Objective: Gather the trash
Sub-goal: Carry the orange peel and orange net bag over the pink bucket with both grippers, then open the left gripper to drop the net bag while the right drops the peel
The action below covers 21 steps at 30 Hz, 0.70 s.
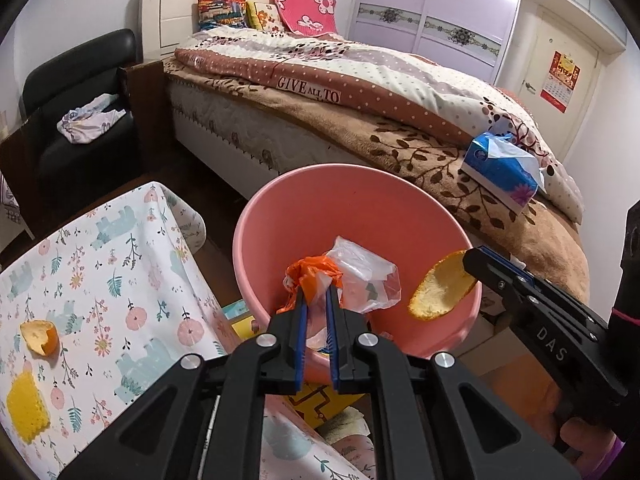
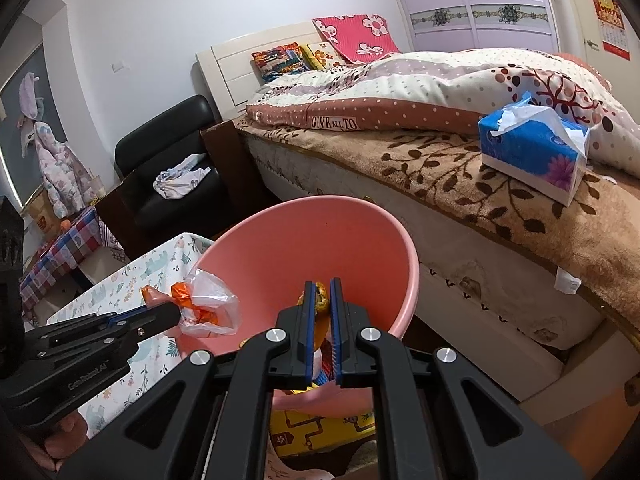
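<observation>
Clamped in our left gripper (image 1: 316, 300), a limp, featherlight plastic bag (image 1: 360, 276) hangs over the pink bin (image 1: 304, 200) with open room below, while, from the right wrist, our right gripper (image 2: 321, 296) pinches a soft orange peel (image 2: 320, 295) above the rim, bed (image 2: 540, 232) close beside.

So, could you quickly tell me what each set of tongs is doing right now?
Left tongs: closed on the plastic bag, over the pink bin.
Right tongs: closed on the orange peel, over the same bin.
</observation>
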### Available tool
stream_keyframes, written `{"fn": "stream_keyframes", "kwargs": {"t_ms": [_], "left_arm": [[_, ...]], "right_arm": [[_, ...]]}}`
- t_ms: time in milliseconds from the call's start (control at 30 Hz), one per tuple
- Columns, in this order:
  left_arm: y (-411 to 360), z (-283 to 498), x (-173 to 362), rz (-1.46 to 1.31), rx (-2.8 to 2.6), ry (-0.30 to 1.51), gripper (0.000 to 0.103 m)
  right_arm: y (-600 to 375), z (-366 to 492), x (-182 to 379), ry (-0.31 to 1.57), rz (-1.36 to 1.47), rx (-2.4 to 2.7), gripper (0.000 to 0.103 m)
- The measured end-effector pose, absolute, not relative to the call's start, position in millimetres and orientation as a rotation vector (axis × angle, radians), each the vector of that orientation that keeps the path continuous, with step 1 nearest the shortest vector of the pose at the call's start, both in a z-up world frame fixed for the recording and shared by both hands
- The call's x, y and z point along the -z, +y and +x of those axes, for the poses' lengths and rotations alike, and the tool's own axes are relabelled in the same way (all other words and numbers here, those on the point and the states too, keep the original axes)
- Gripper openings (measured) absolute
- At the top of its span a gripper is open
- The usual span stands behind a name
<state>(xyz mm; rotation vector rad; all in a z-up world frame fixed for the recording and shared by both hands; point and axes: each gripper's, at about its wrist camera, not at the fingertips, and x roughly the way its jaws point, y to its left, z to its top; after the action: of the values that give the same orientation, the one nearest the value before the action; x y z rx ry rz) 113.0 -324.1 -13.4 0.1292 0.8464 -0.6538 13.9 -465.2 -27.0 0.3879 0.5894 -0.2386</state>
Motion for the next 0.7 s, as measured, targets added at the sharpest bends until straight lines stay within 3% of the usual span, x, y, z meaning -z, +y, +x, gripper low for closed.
{"fn": "stream_keyframes", "kwargs": {"t_ms": [100,167,367,700], "left_arm": [[-324.3,115.1,15.2,0.120,0.642,0.851,0.012],[-324.1,115.2,16.0,0.115,0.637,0.855,0.024],[-323.7,114.5,15.4,0.116,0.633,0.850,0.040],[-318.7,109.9,11.1,0.107,0.618,0.830,0.046]], "right_arm": [[-465.9,15.7,28.9,0.593,0.389,0.237,0.007],[-466.2,16.8,29.9,0.596,0.392,0.236,0.007],[-465.7,18.1,31.2,0.599,0.395,0.234,0.007],[-467.4,18.0,30.9,0.596,0.419,0.238,0.008]]}}
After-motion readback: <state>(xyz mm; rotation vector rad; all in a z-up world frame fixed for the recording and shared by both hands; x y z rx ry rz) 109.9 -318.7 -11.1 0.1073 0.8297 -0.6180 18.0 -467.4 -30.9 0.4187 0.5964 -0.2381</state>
